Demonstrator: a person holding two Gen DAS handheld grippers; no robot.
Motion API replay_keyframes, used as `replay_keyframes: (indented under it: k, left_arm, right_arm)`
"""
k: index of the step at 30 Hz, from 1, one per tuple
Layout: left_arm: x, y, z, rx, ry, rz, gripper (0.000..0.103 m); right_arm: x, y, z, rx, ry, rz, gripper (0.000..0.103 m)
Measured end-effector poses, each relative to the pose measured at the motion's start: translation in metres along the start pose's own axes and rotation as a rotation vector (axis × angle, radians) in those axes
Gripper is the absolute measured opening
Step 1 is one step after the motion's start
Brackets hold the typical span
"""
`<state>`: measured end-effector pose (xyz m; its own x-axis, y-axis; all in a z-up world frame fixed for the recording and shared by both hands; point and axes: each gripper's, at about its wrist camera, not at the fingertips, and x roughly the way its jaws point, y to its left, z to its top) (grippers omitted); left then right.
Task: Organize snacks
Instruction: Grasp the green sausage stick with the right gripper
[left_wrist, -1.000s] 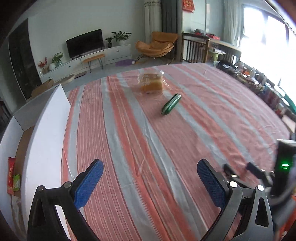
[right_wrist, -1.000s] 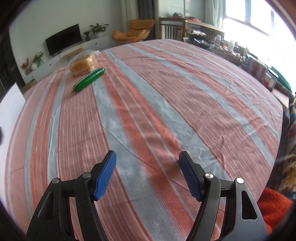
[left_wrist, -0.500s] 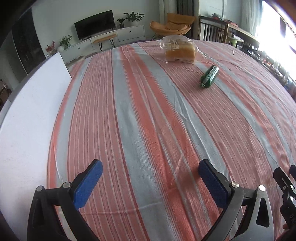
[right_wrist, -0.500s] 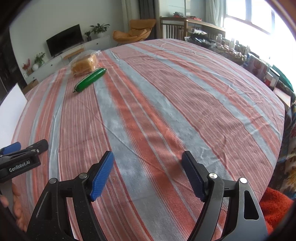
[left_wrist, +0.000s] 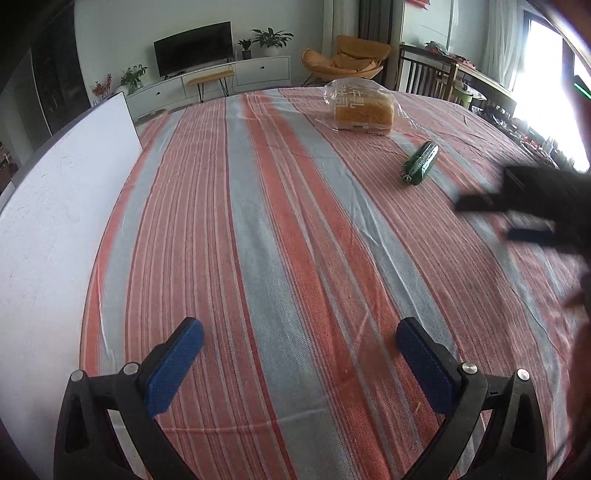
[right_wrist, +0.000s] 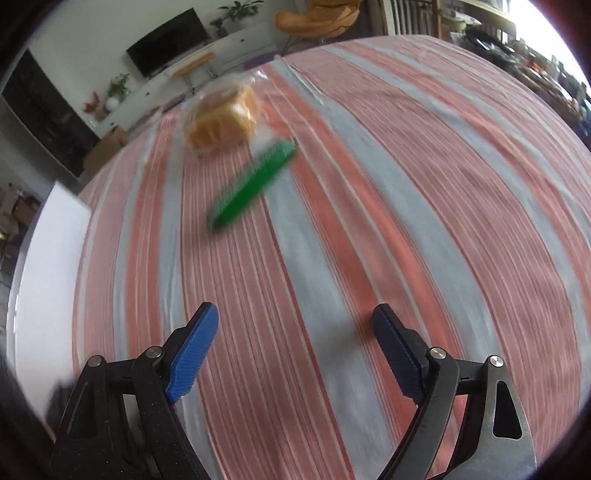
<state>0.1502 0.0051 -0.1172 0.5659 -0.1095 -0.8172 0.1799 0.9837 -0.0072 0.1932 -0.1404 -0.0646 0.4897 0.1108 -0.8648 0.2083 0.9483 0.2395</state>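
The green snack packet (right_wrist: 252, 186) lies on the striped counter (right_wrist: 369, 240), just beside the bagged bread (right_wrist: 221, 122), its long axis slanting up-right. The right gripper (right_wrist: 291, 350), judged nearer, is spread wide and empty; the left gripper (left_wrist: 299, 356) likewise.

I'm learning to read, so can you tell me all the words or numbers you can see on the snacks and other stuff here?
Bread bag: big white characters printed on the clear wrap, but too distorted to read for sure.
Green snack pack: small print on it, too tiny to read; in the right wrist view it is blurred.
White board: no writing on it.
Left gripper and right gripper: no labels visible.
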Motion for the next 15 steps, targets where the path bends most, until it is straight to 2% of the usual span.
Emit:
replay_keyframes:
  k: [2,4,5,6,8,10,15]
  left_arm:
    - [0.000,0.000,0.000,0.000,0.000,0.000,0.103]
    - [0.000,0.000,0.000,0.000,0.000,0.000,0.103]
    - [0.000,0.000,0.000,0.000,0.000,0.000,0.103]
    - [0.000,0.000,0.000,0.000,0.000,0.000,0.103]
    - [0.000,0.000,0.000,0.000,0.000,0.000,0.103]
    - [0.000,0.000,0.000,0.000,0.000,0.000,0.103]
    - [0.000,0.000,0.000,-0.001,-0.001,0.001,0.103]
  right_arm:
    - [0.017,0.013,0.026,0.000,-0.008,-0.007,0.086]
    - [0.029,0.022,0.041,-0.010,-0.019,-0.059,0.083]
    - [0.032,0.027,0.045,-0.025,-0.036,-0.123,0.067]
    - [0.033,0.030,0.046,-0.041,-0.044,-0.146,0.046]
    - [0.033,0.033,0.042,-0.070,-0.050,-0.200,0.025]
    - [0.026,0.028,0.031,-0.105,-0.050,-0.181,0.023]
    - [-0.006,-0.010,-0.010,-0.188,-0.039,-0.223,0.023]
